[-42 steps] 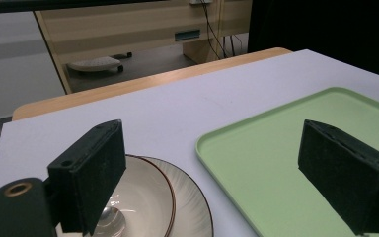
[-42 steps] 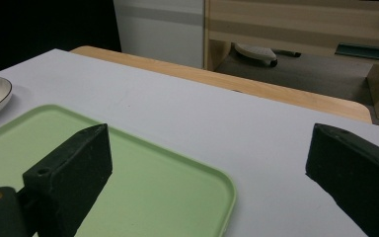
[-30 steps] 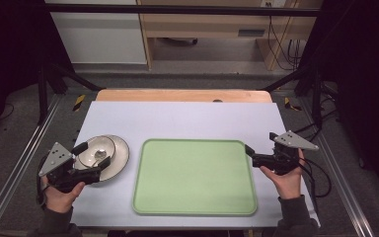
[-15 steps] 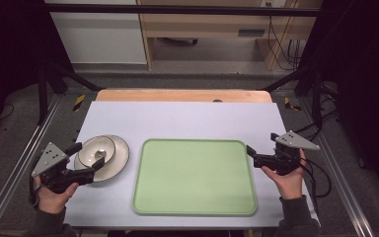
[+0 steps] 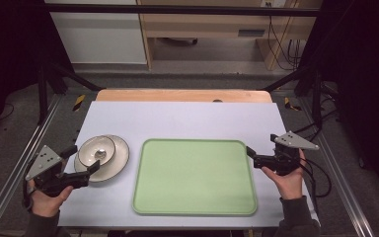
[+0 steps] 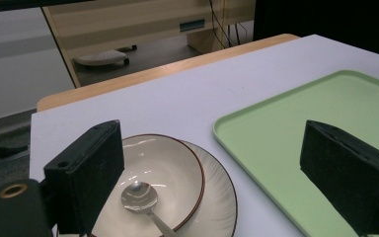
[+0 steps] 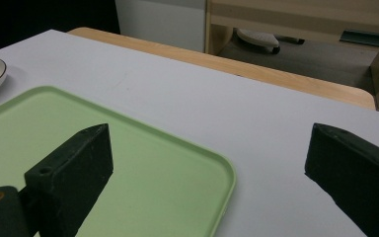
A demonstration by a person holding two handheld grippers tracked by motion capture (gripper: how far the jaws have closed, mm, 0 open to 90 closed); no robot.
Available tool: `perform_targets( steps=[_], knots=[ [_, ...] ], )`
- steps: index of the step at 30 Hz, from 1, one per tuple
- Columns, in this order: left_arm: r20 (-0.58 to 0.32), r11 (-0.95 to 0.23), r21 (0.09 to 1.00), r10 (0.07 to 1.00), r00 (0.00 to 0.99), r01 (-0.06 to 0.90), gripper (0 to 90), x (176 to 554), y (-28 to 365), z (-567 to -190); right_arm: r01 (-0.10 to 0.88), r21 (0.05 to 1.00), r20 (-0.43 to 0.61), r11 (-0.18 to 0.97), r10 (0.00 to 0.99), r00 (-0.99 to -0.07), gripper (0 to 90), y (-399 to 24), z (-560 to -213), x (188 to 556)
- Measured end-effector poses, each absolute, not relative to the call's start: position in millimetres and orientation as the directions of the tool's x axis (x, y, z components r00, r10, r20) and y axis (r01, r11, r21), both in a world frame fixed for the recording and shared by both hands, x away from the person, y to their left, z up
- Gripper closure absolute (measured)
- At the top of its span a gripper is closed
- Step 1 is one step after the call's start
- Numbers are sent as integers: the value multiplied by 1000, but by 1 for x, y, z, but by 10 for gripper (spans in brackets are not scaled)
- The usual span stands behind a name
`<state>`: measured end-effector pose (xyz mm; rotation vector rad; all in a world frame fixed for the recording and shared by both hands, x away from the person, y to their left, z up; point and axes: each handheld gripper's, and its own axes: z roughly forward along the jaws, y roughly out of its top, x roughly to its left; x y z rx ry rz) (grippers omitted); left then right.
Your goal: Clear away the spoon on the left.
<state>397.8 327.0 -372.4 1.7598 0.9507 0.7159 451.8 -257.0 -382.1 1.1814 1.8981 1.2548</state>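
Left gripper [image 5: 83, 159] jaws wide apart and empty beside the bowl [image 5: 96, 150] holding a spoon [image 6: 140, 198] on a plate [image 5: 120, 159], right gripper [image 5: 250, 151] gaping, empty, at the green tray [image 5: 193, 202] edge, tabletop [image 5: 187, 118] unmarked, no readable writing

Tray [image 5: 194, 177]: plain pale green, no pattern.
Bowl [image 6: 172, 168]: cream inside, thin dark red-brown line round the rim.
Plate [image 6: 222, 202]: cream, faint ribbing toward the edge.
Spoon [image 6: 139, 196]: shiny silver.
Tabletop [image 5: 187, 118]: pale lavender-grey sheet, bare light wood strip at 12 o'clock.
Left hand-held gripper [image 5: 81, 164]: black jaws, grey plate on top.
Right hand-held gripper [image 5: 250, 153]: black, likewise grey-plated.
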Motion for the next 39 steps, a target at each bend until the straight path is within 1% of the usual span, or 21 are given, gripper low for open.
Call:
perform_targets(
  steps=[9, 14, 20, 24, 26, 31, 32, 34, 39],
  knots=[
    [40, -220, 930, 857, 513, 296, 100, 389, 333, -380, 360, 918, 15, 167, 892, -452, 49, -258, -381, 450],
    [32, -226, 920, 858, 512, 320, 109, 387, 338, -389, 362, 916, 10, 174, 891, -453, 50, -258, -381, 450],
    [61, -266, 907, 851, 521, 328, 131, 386, 338, -396, 367, 912, 6, 183, 888, -460, 50, -257, -383, 451],
    [81, -293, 898, 843, 531, 328, 161, 387, 337, -399, 368, 911, 6, 186, 887, -463, 50, -257, -383, 451],
    [77, -294, 894, 844, 530, 338, 175, 388, 337, -402, 367, 911, 5, 186, 887, -462, 50, -257, -383, 451],
    [95, -325, 877, 840, 535, 355, 237, 391, 336, -410, 372, 909, 7, 188, 885, -465, 51, -255, -384, 452],
    [99, -333, 872, 837, 538, 358, 264, 391, 336, -411, 373, 908, 5, 192, 884, -467, 51, -255, -384, 452],
    [100, -339, 866, 838, 536, 367, 271, 393, 336, -414, 375, 908, 8, 189, 885, -466, 51, -255, -384, 453],
    [115, -356, 856, 838, 533, 376, 329, 394, 337, -417, 377, 905, 2, 197, 884, -468, 50, -255, -385, 453]
  ],
)
